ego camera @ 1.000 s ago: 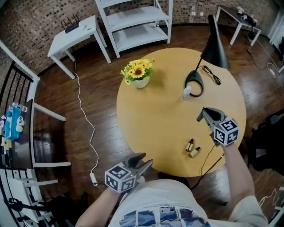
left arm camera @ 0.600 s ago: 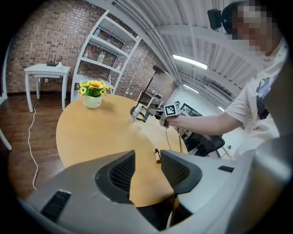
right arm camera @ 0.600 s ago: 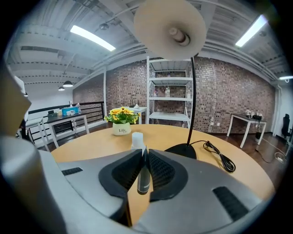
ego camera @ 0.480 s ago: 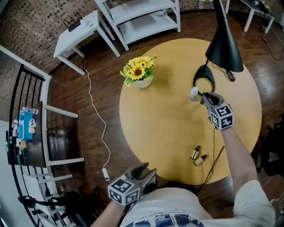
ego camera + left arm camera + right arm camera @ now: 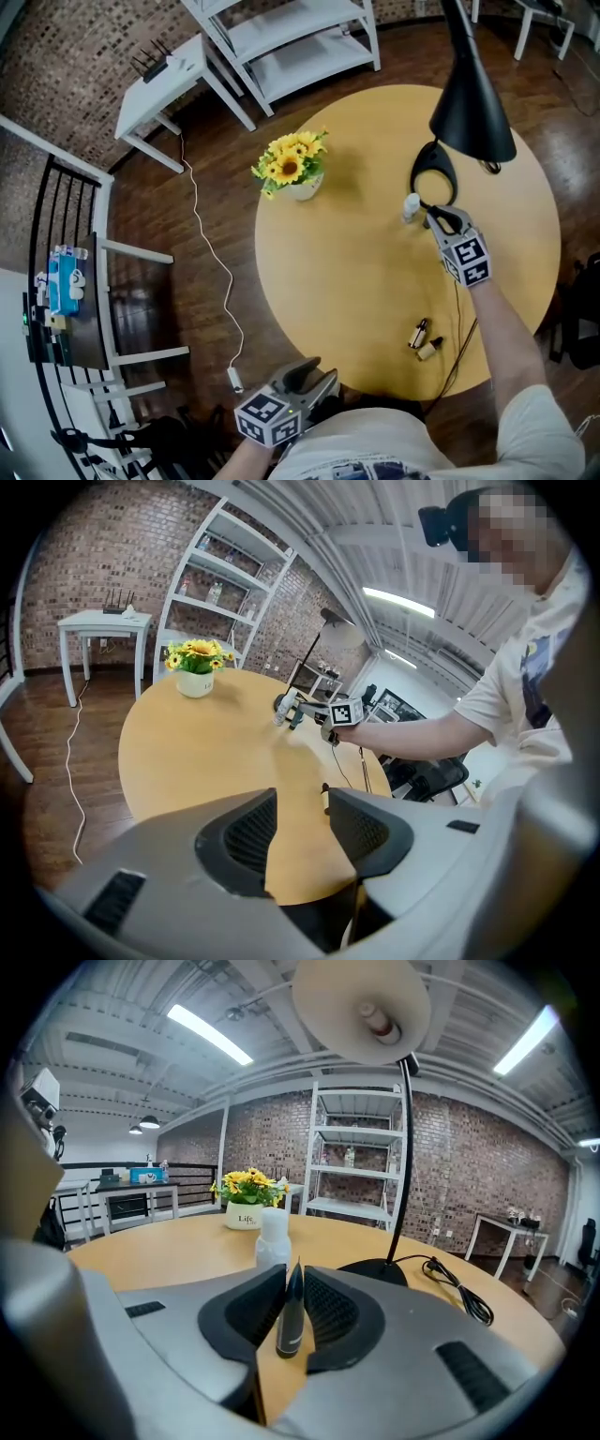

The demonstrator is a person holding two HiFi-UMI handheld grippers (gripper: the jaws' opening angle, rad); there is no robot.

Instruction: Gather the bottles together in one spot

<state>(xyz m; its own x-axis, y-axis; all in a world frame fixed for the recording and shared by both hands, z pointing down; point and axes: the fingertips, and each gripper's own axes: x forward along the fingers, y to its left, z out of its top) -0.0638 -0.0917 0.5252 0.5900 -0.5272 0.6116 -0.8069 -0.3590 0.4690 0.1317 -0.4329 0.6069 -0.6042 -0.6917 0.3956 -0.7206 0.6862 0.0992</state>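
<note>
Bottle (image 5: 291, 1314) stands between right tongs' (image 5: 435, 216) just-opening jaws

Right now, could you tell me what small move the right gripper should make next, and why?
Probably draw the right gripper straight back, taking care not to tip anything. Its fingers have just been opening, and the dark bottle stands upright between them, next to the white bottle. It looks delivered, while two small bottles lie apart near the table edge.
</note>
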